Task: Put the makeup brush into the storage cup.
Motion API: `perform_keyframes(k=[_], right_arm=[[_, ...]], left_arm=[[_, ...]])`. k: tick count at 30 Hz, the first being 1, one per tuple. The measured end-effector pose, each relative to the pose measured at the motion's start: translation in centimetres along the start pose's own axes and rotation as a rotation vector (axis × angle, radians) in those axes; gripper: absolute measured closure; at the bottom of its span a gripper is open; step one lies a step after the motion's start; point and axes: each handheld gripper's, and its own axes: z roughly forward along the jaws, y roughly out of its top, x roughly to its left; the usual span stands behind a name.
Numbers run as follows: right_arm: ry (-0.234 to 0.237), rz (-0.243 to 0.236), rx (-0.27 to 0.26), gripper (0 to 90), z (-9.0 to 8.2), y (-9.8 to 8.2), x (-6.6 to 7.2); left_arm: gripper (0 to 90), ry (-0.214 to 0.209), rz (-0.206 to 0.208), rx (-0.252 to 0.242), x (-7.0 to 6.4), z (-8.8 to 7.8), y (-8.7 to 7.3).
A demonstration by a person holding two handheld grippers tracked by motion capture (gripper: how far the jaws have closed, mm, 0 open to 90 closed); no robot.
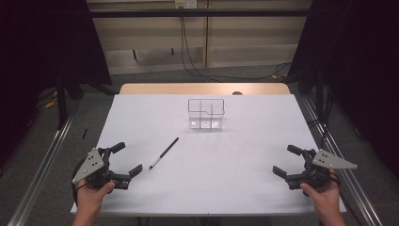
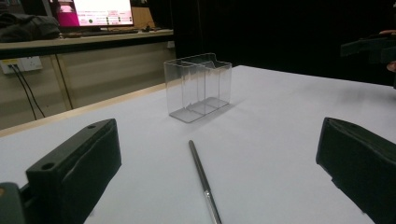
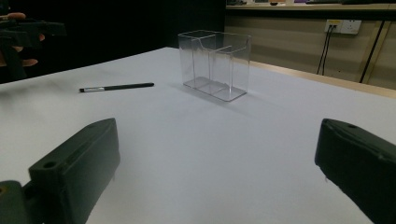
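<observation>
A clear plastic box (image 1: 206, 113) with inner dividers stands upright at the middle of the white table (image 1: 263, 188), toward the far side. A dark slim pen (image 1: 164, 153) lies flat on the table, left of centre, nearer me. My left gripper (image 1: 126, 159) rests at the near left corner, open and empty, a short way left of the pen. My right gripper (image 1: 287, 161) sits at the near right, open and empty too. In the left gripper view the pen (image 2: 204, 181) lies ahead between the jaws, with the box (image 2: 198, 86) beyond. The right gripper view has the box (image 3: 215, 65) ahead and the pen (image 3: 116, 87) to its left.
The table has a wooden far edge (image 1: 204, 88). Metal rails (image 1: 40, 176) run along both sides on the floor. Cables (image 1: 197, 70) hang down behind the table. A lit screen (image 2: 95, 11) stands on a counter in the left gripper view.
</observation>
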Motion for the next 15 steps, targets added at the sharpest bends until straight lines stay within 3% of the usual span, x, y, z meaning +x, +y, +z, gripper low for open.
perform_keyframes(k=[6,15], right_arm=[[0.007,0.001,0.002,0.0,0.5,0.0,0.1],[0.006,0.001,0.0,0.0,0.3,0.0,0.0]], left_arm=[[0.0,0.014,-0.009,-0.015,0.2,0.0,0.3],[0.0,0.013,-0.01,-0.023,0.0,1.2,0.8]])
